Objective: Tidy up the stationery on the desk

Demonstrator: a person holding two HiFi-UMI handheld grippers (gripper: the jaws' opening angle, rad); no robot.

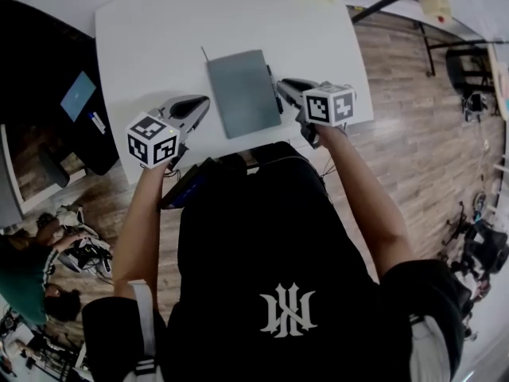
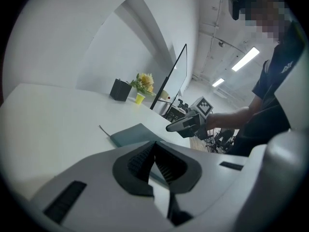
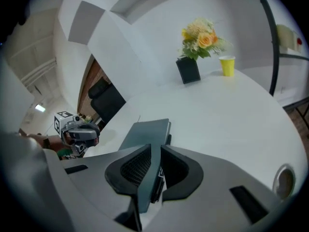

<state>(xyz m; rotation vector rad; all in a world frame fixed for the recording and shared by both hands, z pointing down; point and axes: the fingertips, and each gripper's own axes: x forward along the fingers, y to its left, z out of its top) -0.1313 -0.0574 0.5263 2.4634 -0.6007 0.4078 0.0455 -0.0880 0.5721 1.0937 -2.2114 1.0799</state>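
**Black shirt (image 1: 270, 237) nearest, grey notebook (image 1: 242, 94) gripped on the table (image 1: 151, 38)**

The person's black shirt fills the lower half of the head view. Both forearms reach out over the near edge of the white table.

The right hand-held gripper (image 1: 285, 86) has its jaws narrow and clamped on the right edge of the grey notebook. In the right gripper view the grey cover runs up between the two ribbed pads, and both touch it.

The notebook lies near the middle of the table with its long side pointing away from the person. A thin cord (image 1: 204, 54) sticks out at its far left corner, and a dark strip runs along its right edge.

The left hand-held gripper (image 1: 200, 106) hovers just left of the notebook and apart from it. Its jaws are closed together with nothing between them.

At the far end of the table stand a black pot (image 3: 188, 70) with flowers (image 3: 200, 35) and a yellow cup (image 3: 227, 65).
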